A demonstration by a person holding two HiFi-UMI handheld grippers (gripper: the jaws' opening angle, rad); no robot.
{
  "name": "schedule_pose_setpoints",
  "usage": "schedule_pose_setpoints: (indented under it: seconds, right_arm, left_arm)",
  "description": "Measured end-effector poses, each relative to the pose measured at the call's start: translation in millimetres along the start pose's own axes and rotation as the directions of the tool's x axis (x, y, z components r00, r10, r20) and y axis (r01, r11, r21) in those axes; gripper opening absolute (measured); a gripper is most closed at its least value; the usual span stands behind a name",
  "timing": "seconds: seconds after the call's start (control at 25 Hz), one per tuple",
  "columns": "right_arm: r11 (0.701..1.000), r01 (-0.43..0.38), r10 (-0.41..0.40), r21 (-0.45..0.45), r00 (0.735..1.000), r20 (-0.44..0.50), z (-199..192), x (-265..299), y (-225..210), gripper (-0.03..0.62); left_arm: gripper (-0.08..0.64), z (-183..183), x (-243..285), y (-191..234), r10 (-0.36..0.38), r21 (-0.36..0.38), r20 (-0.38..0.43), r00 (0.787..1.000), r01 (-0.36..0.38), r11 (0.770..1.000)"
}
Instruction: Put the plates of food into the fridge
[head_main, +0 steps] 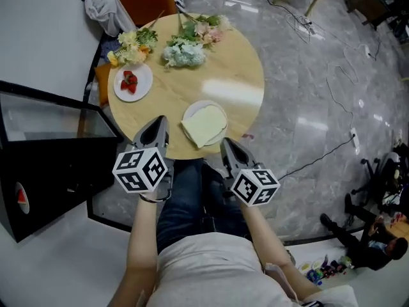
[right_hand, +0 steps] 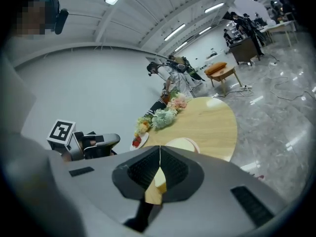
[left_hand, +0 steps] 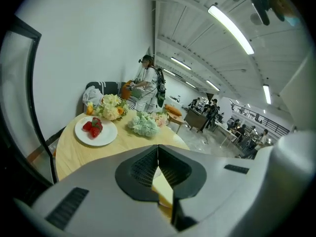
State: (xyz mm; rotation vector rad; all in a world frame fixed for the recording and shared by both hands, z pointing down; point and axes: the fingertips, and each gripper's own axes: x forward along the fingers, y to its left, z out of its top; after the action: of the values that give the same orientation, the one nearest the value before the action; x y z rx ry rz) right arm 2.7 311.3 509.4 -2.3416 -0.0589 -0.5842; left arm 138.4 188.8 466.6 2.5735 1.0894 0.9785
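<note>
On the round table (head_main: 239, 75), seen from above, the bread plate (head_main: 206, 103) lies at the 6 o'clock edge with one pale slice of bread (head_main: 204, 125) on it. The strawberry plate (head_main: 144, 74) lies at 9 o'clock with a few strawberries (head_main: 129, 82); the two plates are well apart. Two bunches of flowers (head_main: 185, 43) lie at 11 and 12 o'clock, one just beside the strawberry plate. The left gripper (head_main: 158, 123) is at 7 o'clock of the bread plate and the right gripper (head_main: 226, 144) at 5 o'clock, both near the table edge and neither touching a plate. In each gripper view the jaws are pressed together at the tips with nothing between them. The black fridge (head_main: 45, 178) stands on the floor at 8 o'clock of the table, and its glass door (head_main: 45, 117) stands open, reaching to the table edge just beside the left gripper. An orange chair (head_main: 146, 4) with cloth on it stands beyond the table at 11 o'clock. Cables (head_main: 339, 88) run over the grey floor at 3 o'clock.
</note>
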Motion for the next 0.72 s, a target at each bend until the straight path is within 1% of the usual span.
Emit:
schedule_pose_setpoints:
  seconds: [0.12,0.24,0.32,0.44,0.6,0.72]
  right_arm:
    - [0.995,0.052,-0.051,0.082,0.999,-0.013,-8,2,-17,0.014]
    - [0.984,0.093,-0.088,0.150,0.995,-0.036,-19,6,-28,0.014]
    - [0.976,0.105,-0.095,0.192,0.994,-0.060,-26,9,-31,0.014]
    - [0.967,0.125,-0.105,0.222,0.990,-0.098,-35,11,-37,0.015]
    - [0.943,0.153,-0.120,0.294,0.985,-0.127,-51,10,-46,0.015]
    - [0.933,0.165,-0.127,0.320,0.982,-0.137,-60,13,-49,0.015]
  left_arm:
    - [0.009,-5,19,4,-0.038,0.039,-0.087,0.995,0.042,0.998]
    - [0.009,-16,38,4,-0.089,0.075,-0.198,0.976,0.105,0.992]
    - [0.009,-25,48,2,-0.136,0.068,-0.271,0.953,0.159,0.985]
    - [0.009,-35,61,2,-0.188,0.057,-0.369,0.910,0.224,0.973]
    - [0.011,-49,78,7,-0.227,0.043,-0.468,0.854,0.279,0.959]
    - [0.011,-61,92,13,-0.237,0.039,-0.528,0.815,0.303,0.952]
